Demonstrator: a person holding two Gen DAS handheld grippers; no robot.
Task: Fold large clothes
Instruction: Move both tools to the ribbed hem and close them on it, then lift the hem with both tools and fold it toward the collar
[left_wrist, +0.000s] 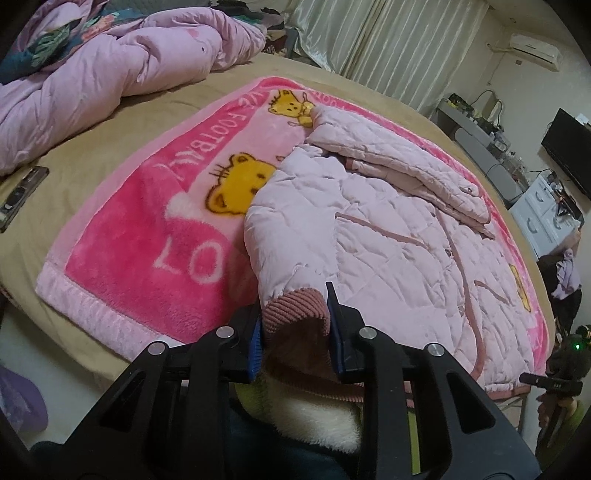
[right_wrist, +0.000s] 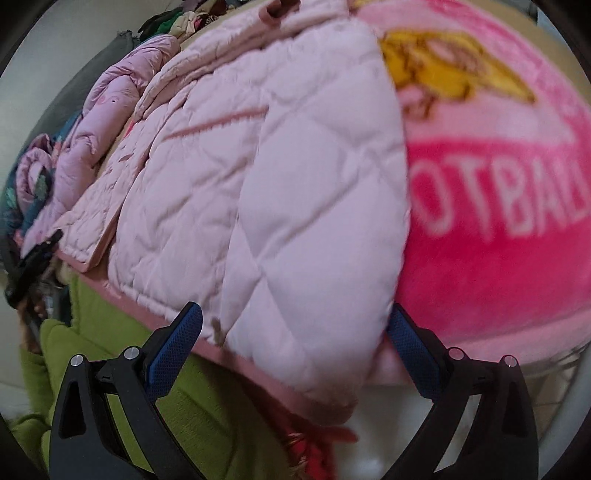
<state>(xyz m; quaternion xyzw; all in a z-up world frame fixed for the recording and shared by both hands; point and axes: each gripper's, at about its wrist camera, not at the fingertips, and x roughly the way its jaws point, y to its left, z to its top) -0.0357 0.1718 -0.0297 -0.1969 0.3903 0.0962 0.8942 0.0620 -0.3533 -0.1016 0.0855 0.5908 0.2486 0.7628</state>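
Two grippers | left gripper (left_wrist: 295, 325) clamped on ribbed cuff (left_wrist: 295, 306), lower centre | right gripper (right_wrist: 295, 332) wide apart, holding nothing, at hem | quilted jacket (left_wrist: 388, 236) centre-right on pink blanket (left_wrist: 147, 229) | bare bedsheet (left_wrist: 92, 125) upper left.

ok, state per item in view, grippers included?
left gripper: shut on ribbed cuff
right gripper: open, jacket hem between its fingers
quilted jacket: spread on blanket, far sleeve folded in
pink blanket: flat on bed
pink duvet: crumpled
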